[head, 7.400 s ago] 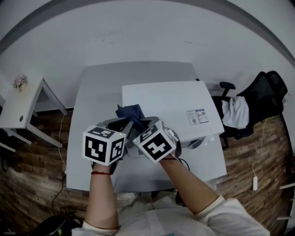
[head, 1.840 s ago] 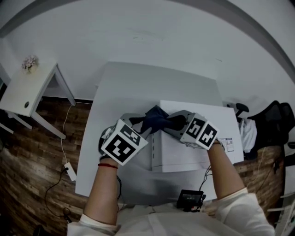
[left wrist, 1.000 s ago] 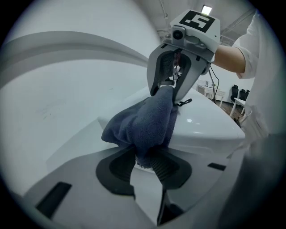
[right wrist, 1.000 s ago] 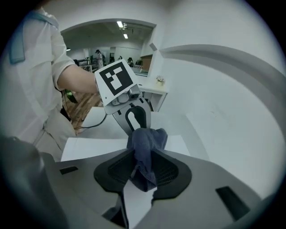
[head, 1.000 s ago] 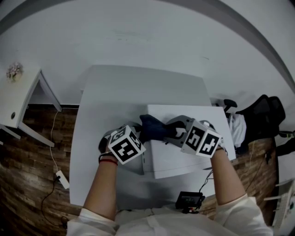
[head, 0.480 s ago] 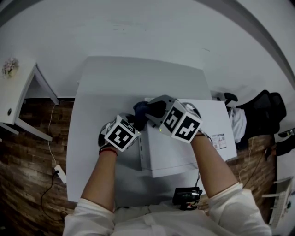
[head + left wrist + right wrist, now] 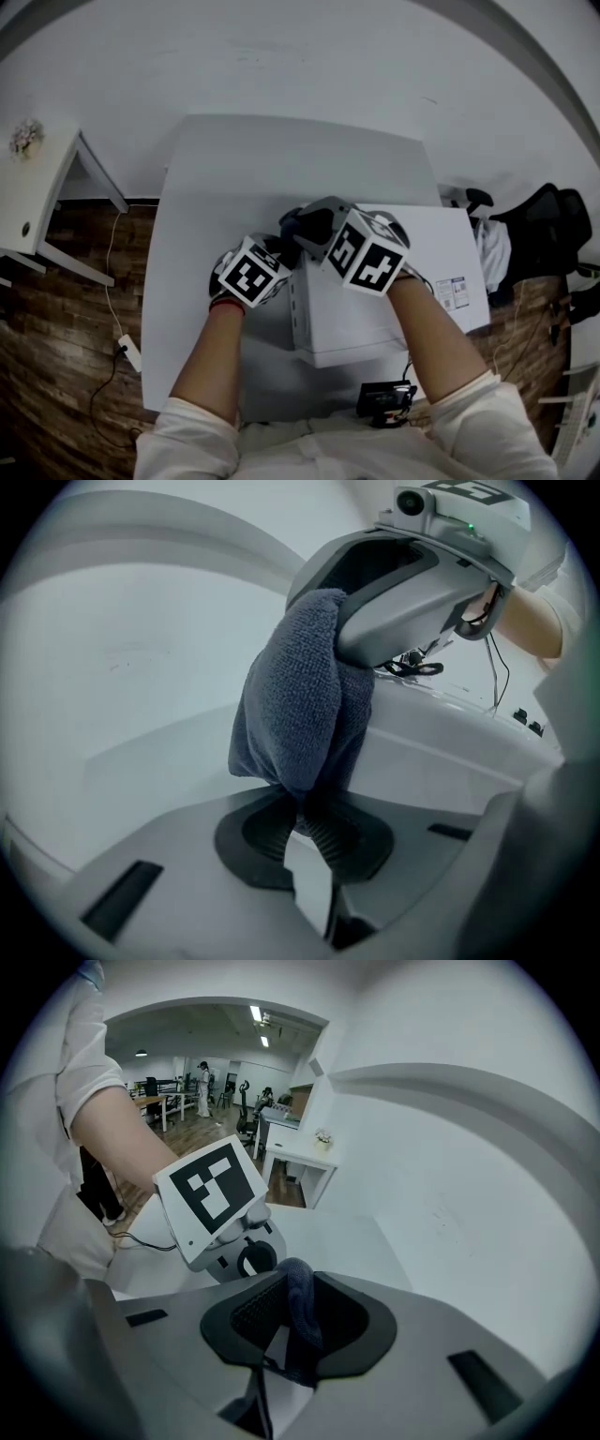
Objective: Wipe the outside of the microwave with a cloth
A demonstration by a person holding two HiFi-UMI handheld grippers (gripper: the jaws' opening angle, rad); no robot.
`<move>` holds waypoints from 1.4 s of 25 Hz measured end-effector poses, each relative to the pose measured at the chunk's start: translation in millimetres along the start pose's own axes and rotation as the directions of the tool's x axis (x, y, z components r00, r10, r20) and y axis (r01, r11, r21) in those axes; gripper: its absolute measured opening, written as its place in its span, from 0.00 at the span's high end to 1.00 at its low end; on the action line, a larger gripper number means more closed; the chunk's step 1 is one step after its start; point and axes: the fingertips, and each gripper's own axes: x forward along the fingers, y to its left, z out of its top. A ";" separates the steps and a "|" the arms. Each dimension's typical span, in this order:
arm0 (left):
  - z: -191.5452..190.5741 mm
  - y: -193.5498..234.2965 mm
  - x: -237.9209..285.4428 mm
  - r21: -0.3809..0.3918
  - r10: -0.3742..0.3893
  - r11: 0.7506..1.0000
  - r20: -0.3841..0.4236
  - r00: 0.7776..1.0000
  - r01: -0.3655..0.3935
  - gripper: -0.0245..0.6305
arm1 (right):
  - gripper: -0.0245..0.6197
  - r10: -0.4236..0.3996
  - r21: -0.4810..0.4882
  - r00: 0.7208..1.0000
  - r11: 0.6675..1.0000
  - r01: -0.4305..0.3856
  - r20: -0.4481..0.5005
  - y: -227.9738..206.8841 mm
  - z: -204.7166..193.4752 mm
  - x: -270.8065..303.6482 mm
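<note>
The pale tabletop [image 7: 272, 159] fills the middle of the head view, and the white microwave [image 7: 342, 319] sits on its right half, towards the front edge. Over the microwave's far left corner is the right gripper [image 7: 305, 228], and just beside that corner is the left gripper [image 7: 279, 246], so the two meet tip to tip. Between them hangs the dark blue cloth [image 7: 300, 705], at that same corner (whether it touches the casing cannot be told). The right gripper's fingers [image 7: 260, 1316] have just been closing and pinch one fold of the cloth. The left gripper's fingers [image 7: 325, 836] have just been closing too and clamp on its lower end.
</note>
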 end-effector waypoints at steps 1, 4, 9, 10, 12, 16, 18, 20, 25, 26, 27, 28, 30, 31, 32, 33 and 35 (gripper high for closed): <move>-0.9 -2.4 -0.3 0.006 -0.010 1.000 0.001 1.000 0.010 0.92 | 0.81 0.004 0.001 1.000 1.000 -0.004 -0.001 1.5 0.0 -0.7; -4.7 -8.6 -1.4 0.027 -0.022 0.999 -0.001 1.000 0.022 0.92 | 0.81 0.016 -0.008 1.000 1.000 -0.016 -0.011 8.1 0.1 -3.6; -10.6 -22.2 -5.4 0.012 -0.050 0.999 0.021 0.999 0.049 0.92 | 0.81 0.042 -0.015 0.999 0.999 -0.042 -0.026 23.7 -1.0 -11.7; -11.6 -25.5 -6.9 0.006 -0.058 0.998 0.025 0.998 0.058 0.92 | 0.81 0.047 -0.014 0.998 0.999 -0.047 -0.029 26.7 -1.1 -13.5; -14.5 -32.1 -10.1 -0.001 -0.072 0.997 0.028 0.997 0.072 0.92 | 0.81 0.058 -0.010 0.998 0.998 -0.058 -0.031 32.5 -0.5 -16.4; -19.9 -46.0 -15.9 -0.013 -0.097 0.995 0.034 0.995 0.097 0.92 | 0.81 0.068 0.008 0.997 0.998 -0.068 -0.027 43.7 -2.0 -22.0; -23.5 -52.8 -18.9 -0.014 -0.107 0.994 0.033 0.994 0.108 0.92 | 0.81 0.071 0.015 0.997 0.997 -0.071 -0.022 49.5 -1.8 -24.3; -26.7 -59.8 -21.9 -0.008 -0.116 0.993 0.028 0.993 0.116 0.92 | 0.81 0.077 0.017 0.997 0.997 -0.077 -0.021 55.7 -1.6 -27.0; -36.0 -77.9 -28.8 -0.006 -0.127 0.992 0.028 0.992 0.127 0.92 | 0.81 0.095 0.003 0.995 0.995 -0.095 -0.024 75.6 -0.2 -34.4; -37.9 -81.5 -30.6 -0.006 -0.128 0.992 0.028 0.991 0.128 0.92 | 0.81 0.098 0.001 0.995 0.995 -0.098 -0.025 79.8 0.2 -36.1; -39.7 -85.2 -32.3 -0.005 -0.130 0.991 0.027 0.991 0.130 0.92 | 0.81 0.101 -0.001 0.995 0.995 -0.101 -0.025 84.0 0.7 -37.9; -41.3 -89.1 -33.9 -0.005 -0.132 0.991 0.027 0.991 0.132 0.92 | 0.81 0.106 -0.003 0.994 0.994 -0.106 -0.025 88.2 1.1 -39.9; -44.6 -97.5 -37.0 -0.002 -0.137 0.991 0.026 0.990 0.137 0.92 | 0.81 0.117 -0.008 0.993 0.993 -0.117 -0.026 97.0 1.5 -43.8; -46.5 -101.3 -38.7 -0.002 -0.139 0.990 0.027 0.990 0.139 0.92 | 0.81 0.122 -0.010 0.992 0.992 -0.122 -0.026 101.1 1.7 -45.4; -48.4 -104.7 -40.2 -0.003 -0.140 0.990 0.028 0.990 0.140 0.92 | 0.81 0.127 -0.012 0.992 0.992 -0.127 -0.026 105.1 2.1 -46.8; -50.3 -107.9 -41.6 -0.003 -0.142 0.990 0.027 0.989 0.142 0.92 | 0.81 0.132 -0.014 0.991 0.991 -0.132 -0.026 108.9 2.4 -48.1; -53.8 -114.8 -44.2 0.003 -0.150 0.989 0.022 0.989 0.150 0.92 | 0.81 0.145 -0.017 0.989 0.989 -0.146 -0.027 116.9 2.7 -51.0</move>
